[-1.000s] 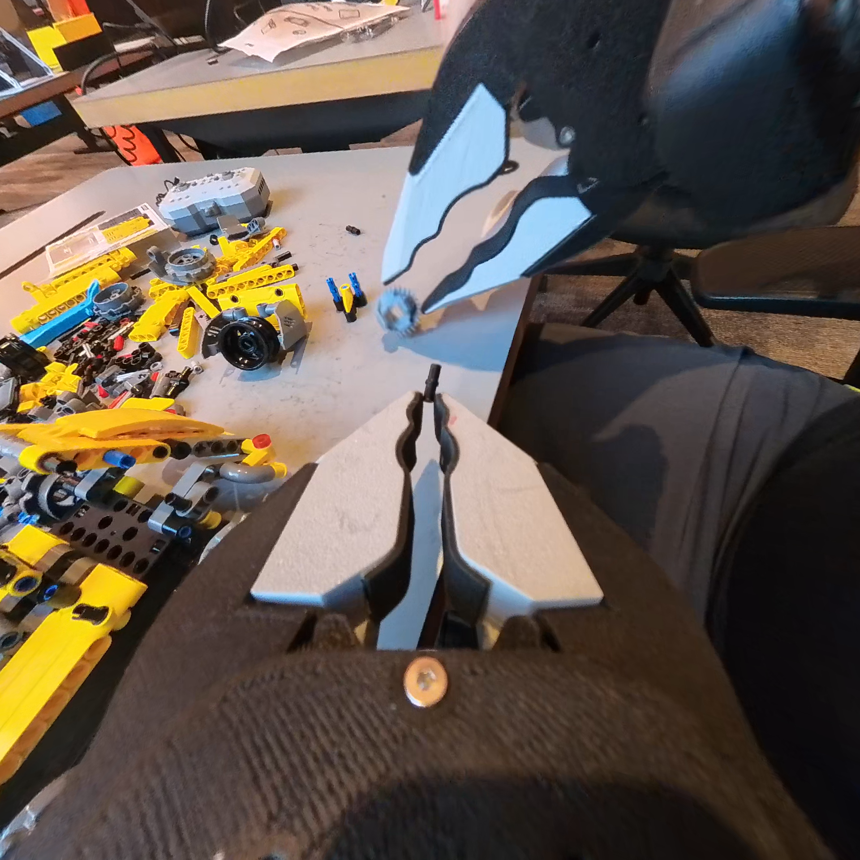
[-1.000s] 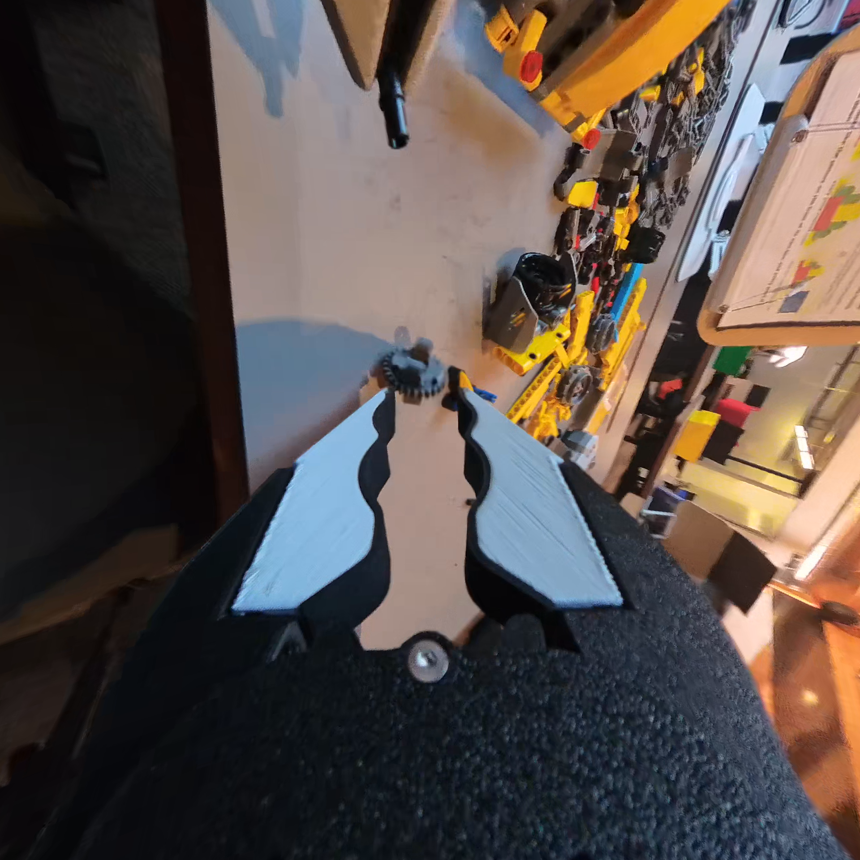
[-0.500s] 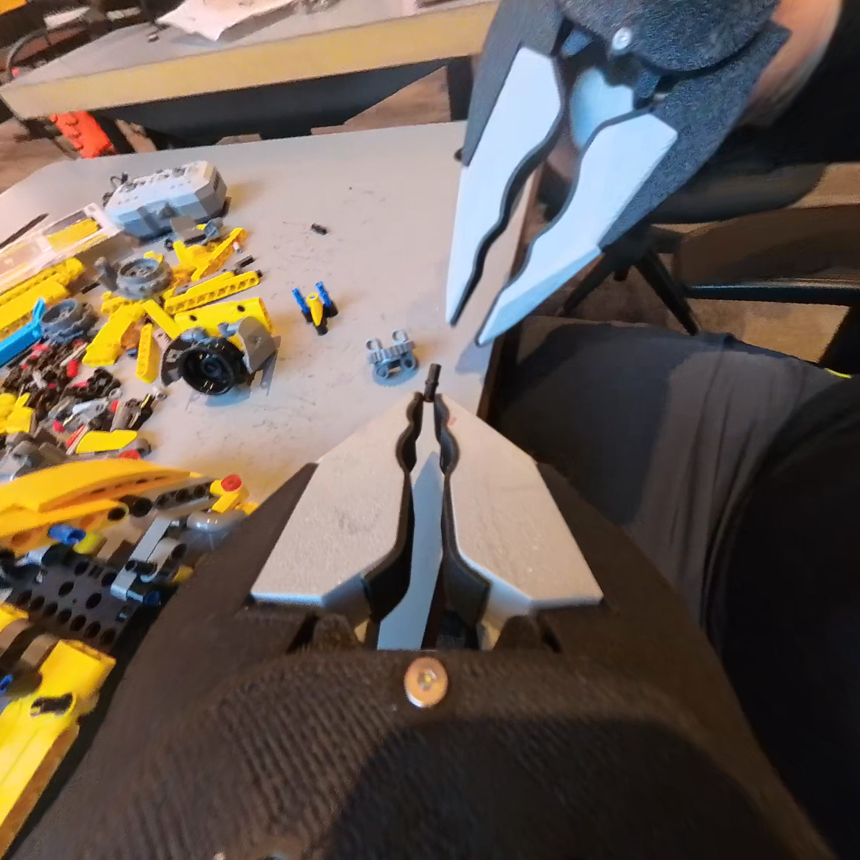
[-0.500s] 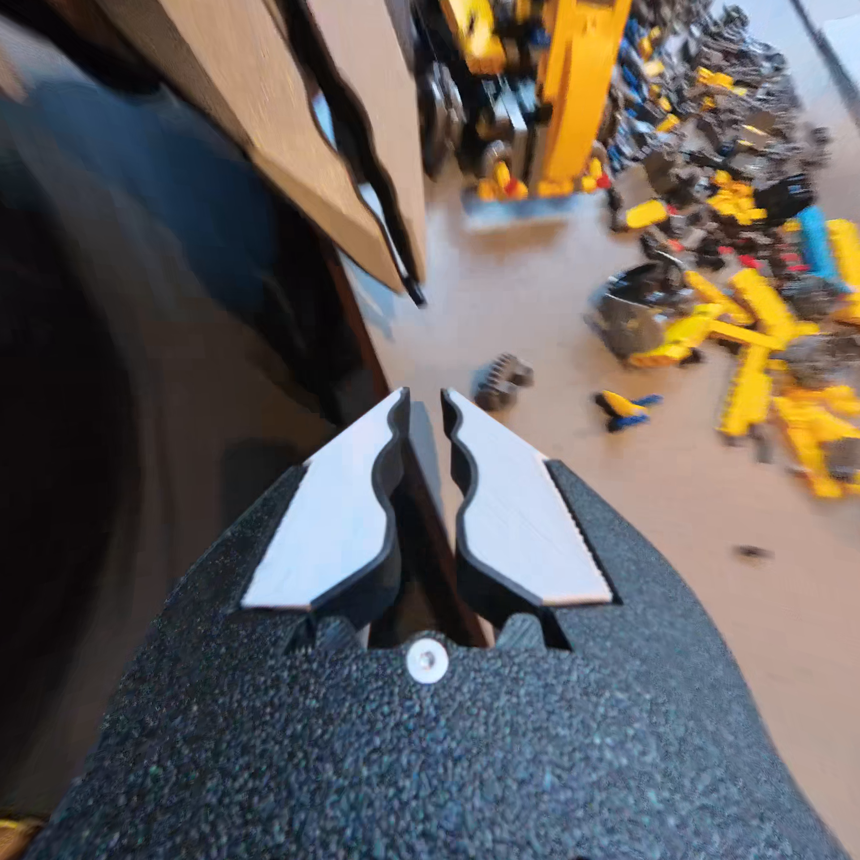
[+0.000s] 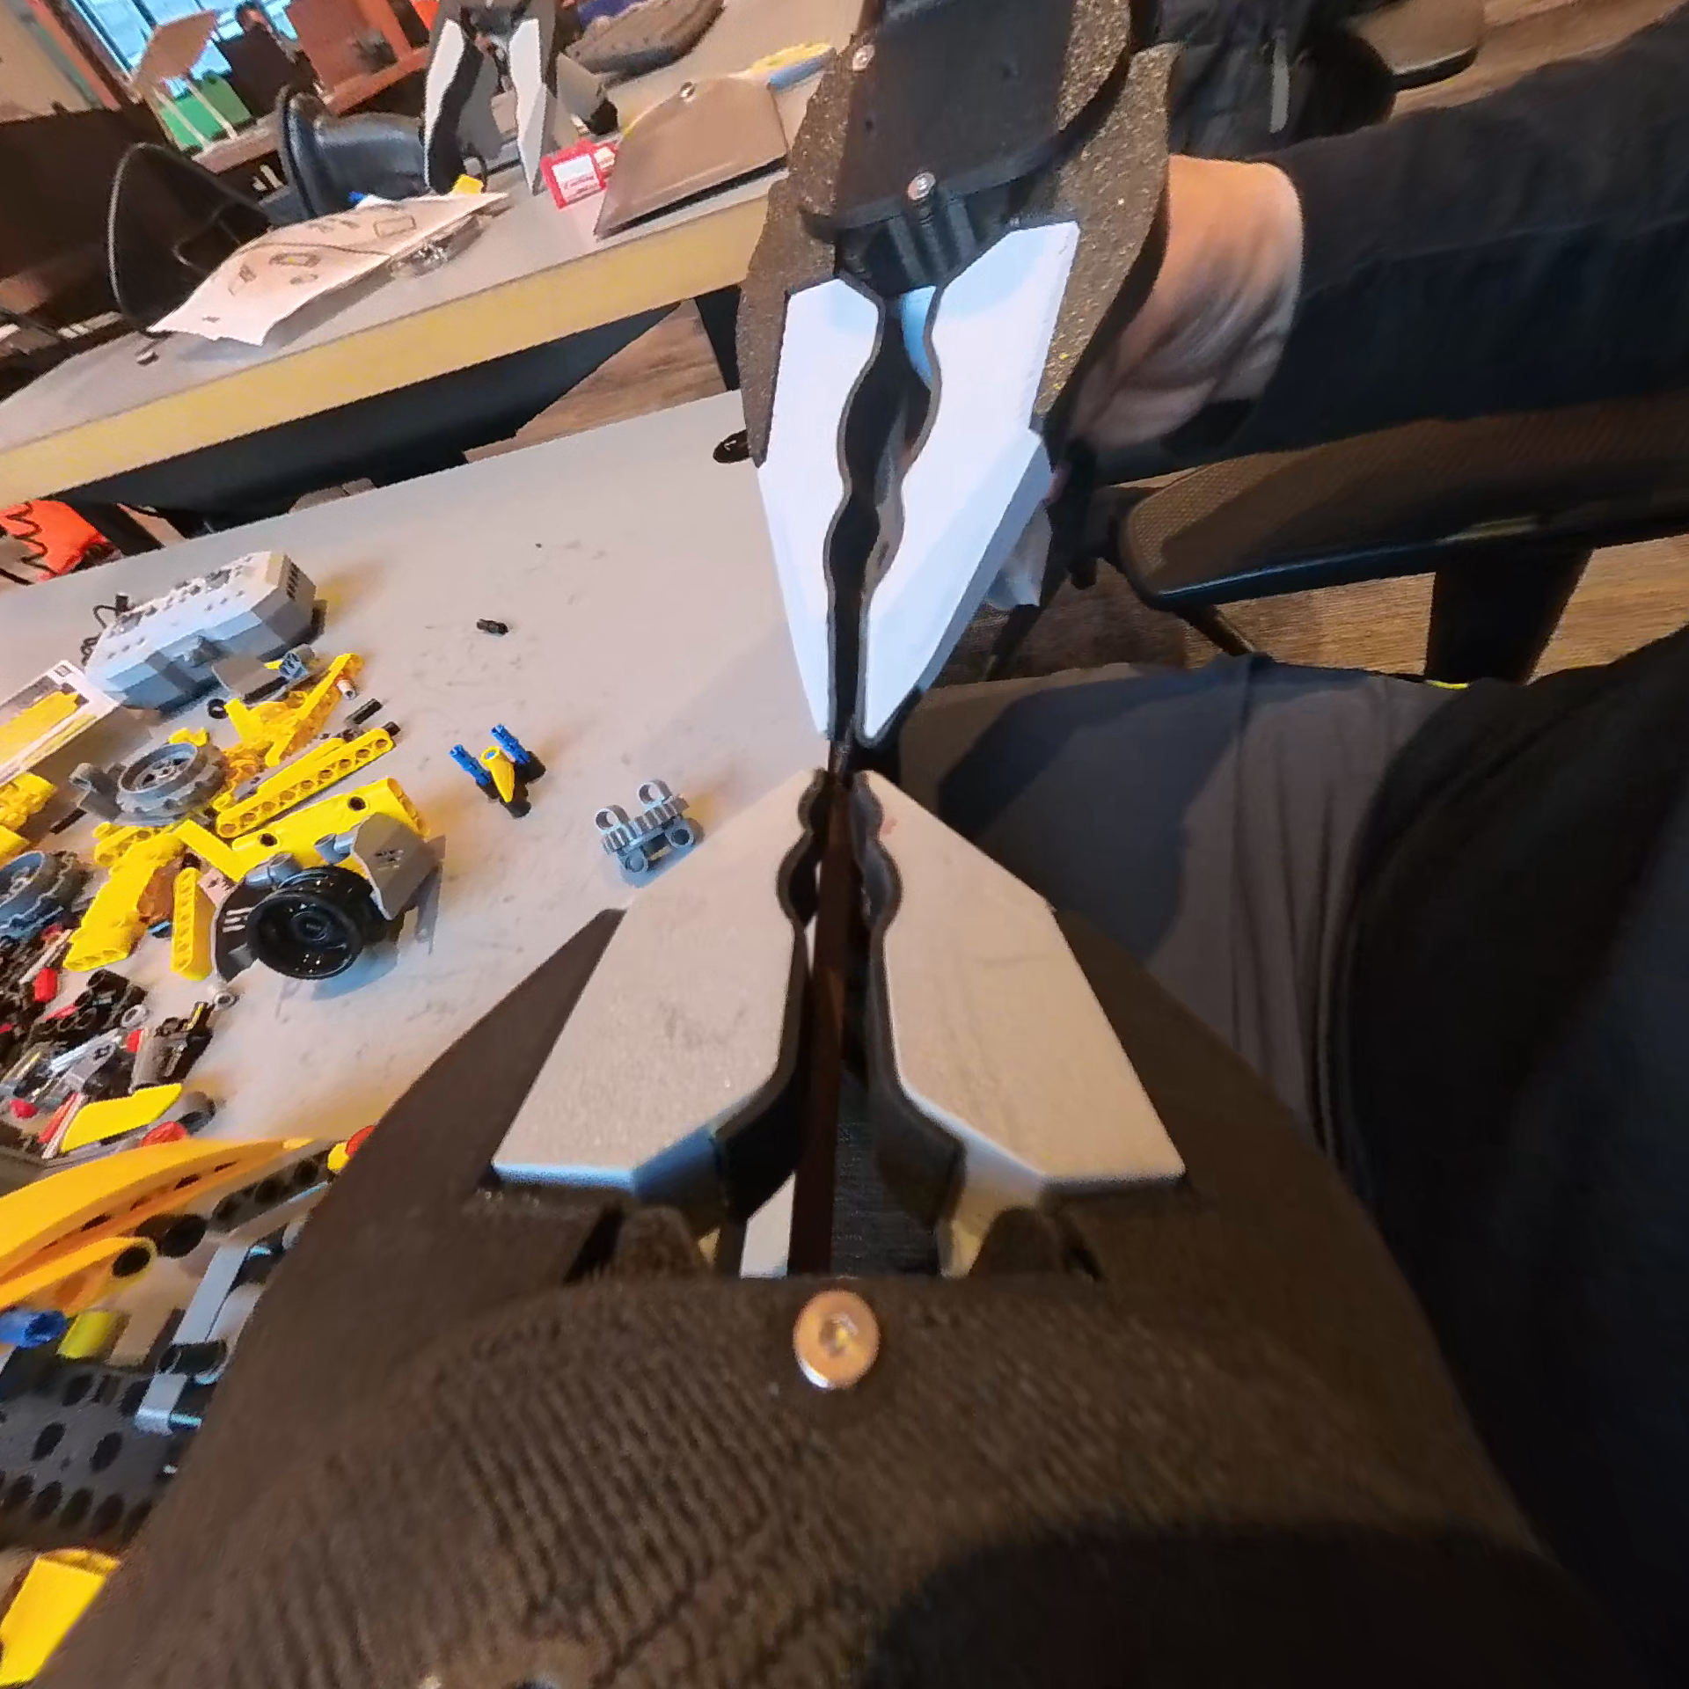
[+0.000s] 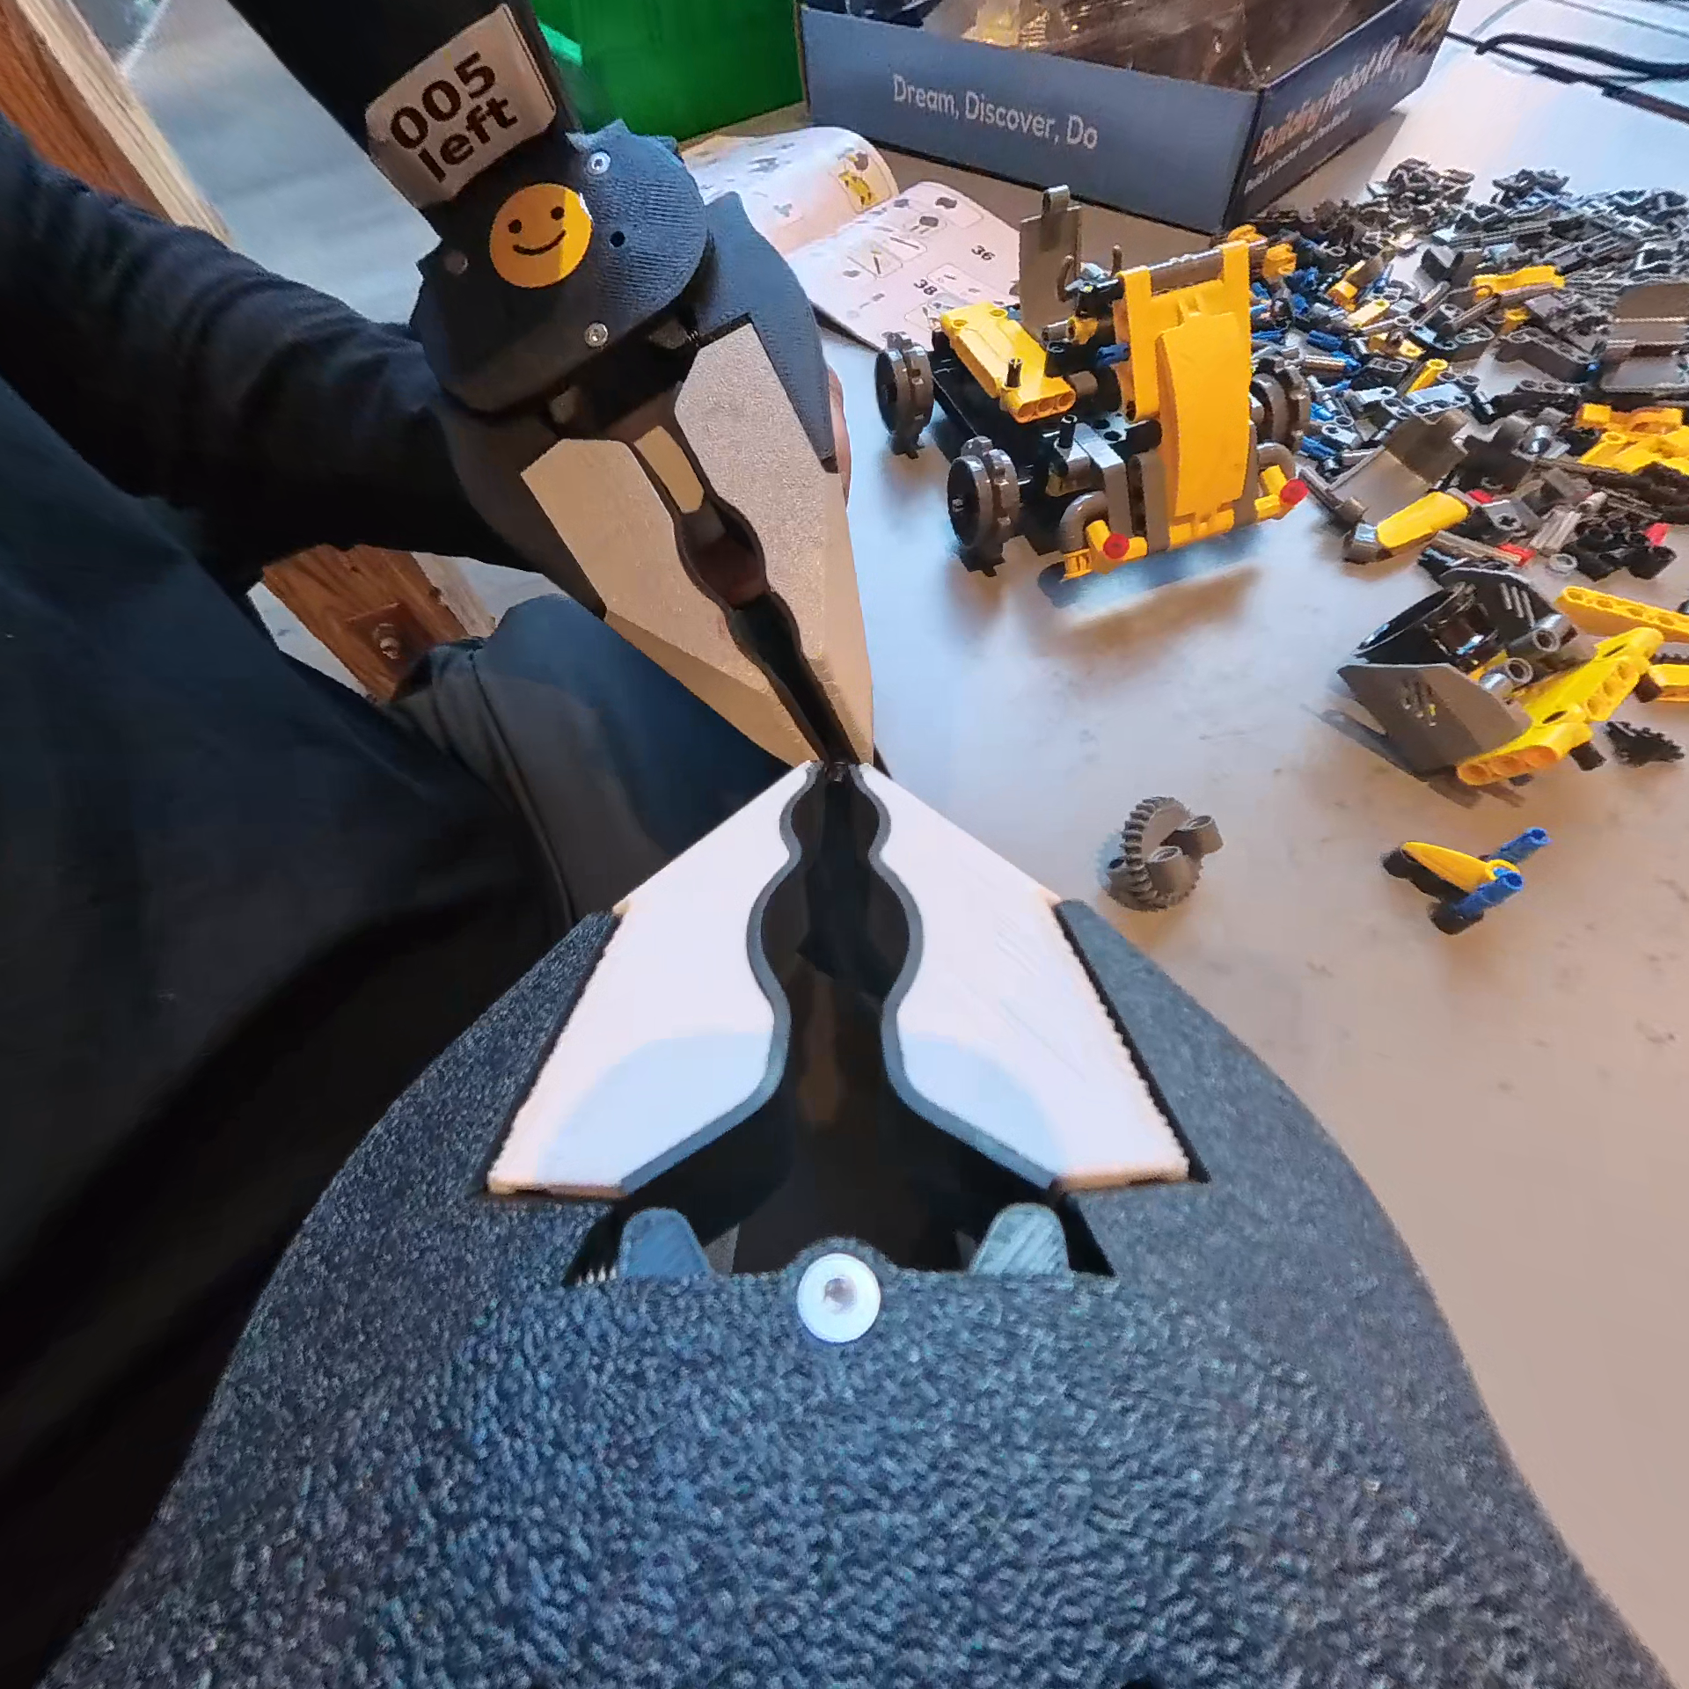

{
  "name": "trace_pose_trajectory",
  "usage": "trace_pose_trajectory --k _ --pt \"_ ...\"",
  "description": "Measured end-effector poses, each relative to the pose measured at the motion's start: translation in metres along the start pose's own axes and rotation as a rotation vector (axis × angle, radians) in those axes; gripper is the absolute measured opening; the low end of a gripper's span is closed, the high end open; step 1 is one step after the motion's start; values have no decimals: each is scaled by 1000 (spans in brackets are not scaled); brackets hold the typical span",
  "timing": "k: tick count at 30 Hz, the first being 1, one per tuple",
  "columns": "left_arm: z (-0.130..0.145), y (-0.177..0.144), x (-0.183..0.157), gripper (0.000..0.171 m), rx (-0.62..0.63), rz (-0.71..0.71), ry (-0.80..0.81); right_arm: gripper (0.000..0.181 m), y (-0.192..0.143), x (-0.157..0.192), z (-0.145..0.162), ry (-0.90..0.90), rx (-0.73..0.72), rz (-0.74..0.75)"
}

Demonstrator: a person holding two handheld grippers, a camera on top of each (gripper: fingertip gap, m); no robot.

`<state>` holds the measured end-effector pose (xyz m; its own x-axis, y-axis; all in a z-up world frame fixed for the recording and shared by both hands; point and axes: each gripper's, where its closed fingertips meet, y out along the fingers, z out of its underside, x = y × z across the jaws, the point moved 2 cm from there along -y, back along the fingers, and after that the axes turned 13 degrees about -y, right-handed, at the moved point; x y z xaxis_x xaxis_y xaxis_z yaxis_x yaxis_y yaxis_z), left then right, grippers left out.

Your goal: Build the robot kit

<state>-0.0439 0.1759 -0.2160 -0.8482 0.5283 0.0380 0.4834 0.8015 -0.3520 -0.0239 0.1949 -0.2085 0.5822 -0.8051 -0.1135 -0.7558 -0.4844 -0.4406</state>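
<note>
My left gripper (image 5: 836, 779) is shut on a small black pin (image 5: 839, 755) that sticks out past its tips. My right gripper (image 6: 833, 772) meets it tip to tip, and its jaws are closed on the pin's outer end (image 6: 835, 766). The right gripper also shows in the left wrist view (image 5: 848, 731), pointing down. The left gripper shows in the right wrist view (image 6: 839, 749). Both hang just off the table's near edge, over the person's lap. A grey gear piece (image 5: 647, 827) (image 6: 1156, 855) lies on the grey table (image 5: 594, 594) beside the grippers.
A small blue and yellow piece (image 6: 1453, 877), a black wheel assembly (image 5: 311, 923) and many loose yellow and black parts (image 5: 137, 823) cover the table's left. A half-built yellow vehicle (image 6: 1124, 430), a booklet (image 6: 877, 228) and a dark box (image 6: 1097, 110) stand farther back. My left and right fingertips are right by each other. The grey gear piece (image 6: 1156, 855) is about equally far from each gripper, around 8 cm.
My right gripper left the grey gear piece on the table, swung over to the left gripper and closed on the pin's free end. The left gripper stayed shut on the pin.
</note>
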Motion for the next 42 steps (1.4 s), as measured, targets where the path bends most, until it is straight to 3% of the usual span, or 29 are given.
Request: trace_pose_trajectory --k 7,10,13,16,19,28,34,42 --pt "-3 1 -1 3 28 8 4 5 -4 -2 4 10 10 12" --pt "-8 0 16 12 147 -32 2 5 -15 -14 11 12 31 72" --pt "-15 4 33 33 317 -24 69 5 -24 -20 17 31 23 96" --pt "-12 15 54 31 470 -45 234 5 -30 -22 23 32 22 114" --pt "-2 30 67 27 590 -67 300 5 -35 -20 29 23 17 134" --pt "5 47 50 23 490 -144 122 5 -51 -38 47 60 20 221" --pt "18 27 55 26 445 -261 -38 5 -51 -58 48 120 -17 290" --pt "29 -6 23 34 215 -174 -197 4 -44 -111 37 162 -61 403"
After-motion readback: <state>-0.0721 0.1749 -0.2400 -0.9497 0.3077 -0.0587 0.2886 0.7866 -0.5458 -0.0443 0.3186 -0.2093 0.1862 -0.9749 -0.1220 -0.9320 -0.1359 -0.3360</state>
